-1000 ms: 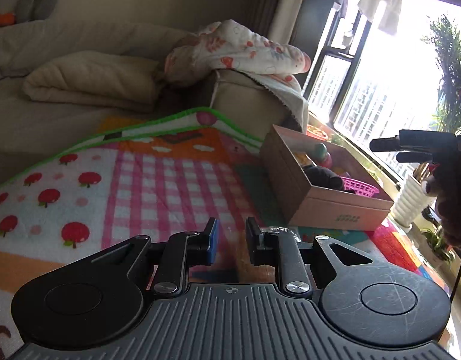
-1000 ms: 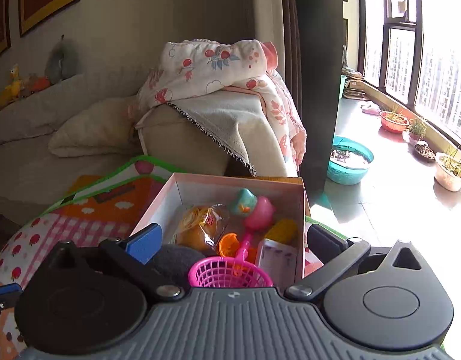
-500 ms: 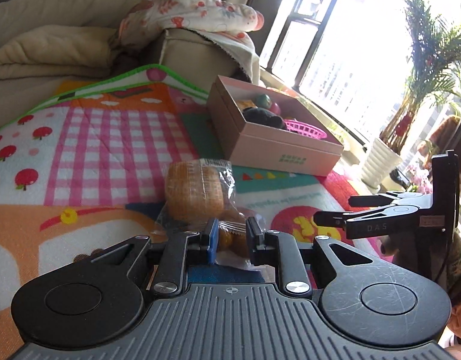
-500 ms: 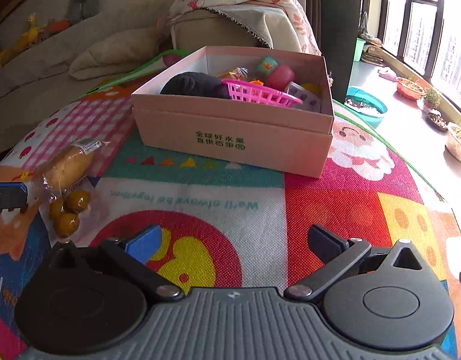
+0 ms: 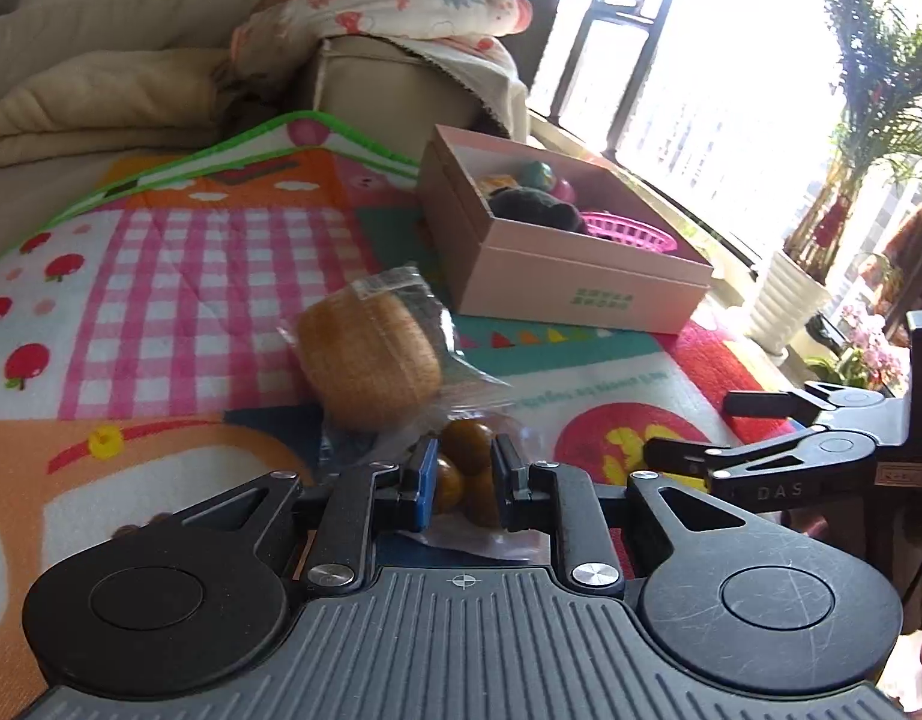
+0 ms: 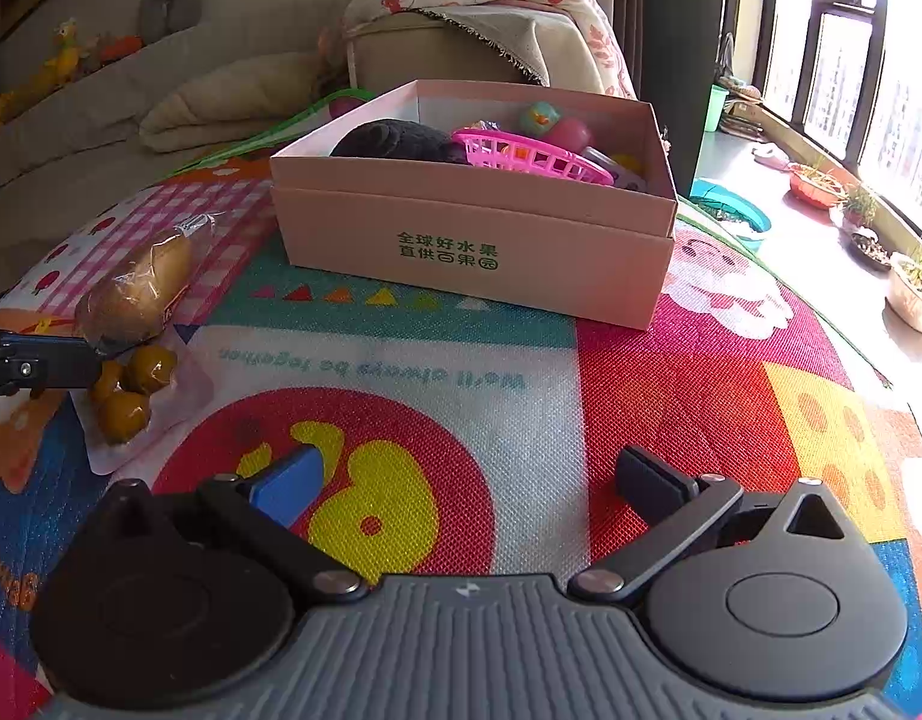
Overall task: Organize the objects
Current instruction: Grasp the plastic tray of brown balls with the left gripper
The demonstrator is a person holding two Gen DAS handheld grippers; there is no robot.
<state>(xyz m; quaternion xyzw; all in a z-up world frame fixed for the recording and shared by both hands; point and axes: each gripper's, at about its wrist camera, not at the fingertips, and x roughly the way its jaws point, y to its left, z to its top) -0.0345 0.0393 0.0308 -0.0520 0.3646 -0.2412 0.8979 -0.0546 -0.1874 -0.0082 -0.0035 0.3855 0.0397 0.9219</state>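
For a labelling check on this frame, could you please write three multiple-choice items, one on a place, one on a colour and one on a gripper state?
1. Where does the clear plastic packet of small yellow-brown fruits lie?
A. inside the box
B. on the colourful play mat, left of the box
C. on the sofa

2. What colour is the small plastic lattice basket in the pale pink cardboard box?
A. pink
B. green
C. white

3. How does the right gripper stand?
A. shut on the basket
B. shut on nothing
C. open, holding nothing

Answers: 1 B, as the right wrist view shows the packet flat on the mat beside the wrapped bread roll, with the left gripper at it. 2 A, since its rim is bright pink. 3 C, because its fingers stand wide apart over bare mat.
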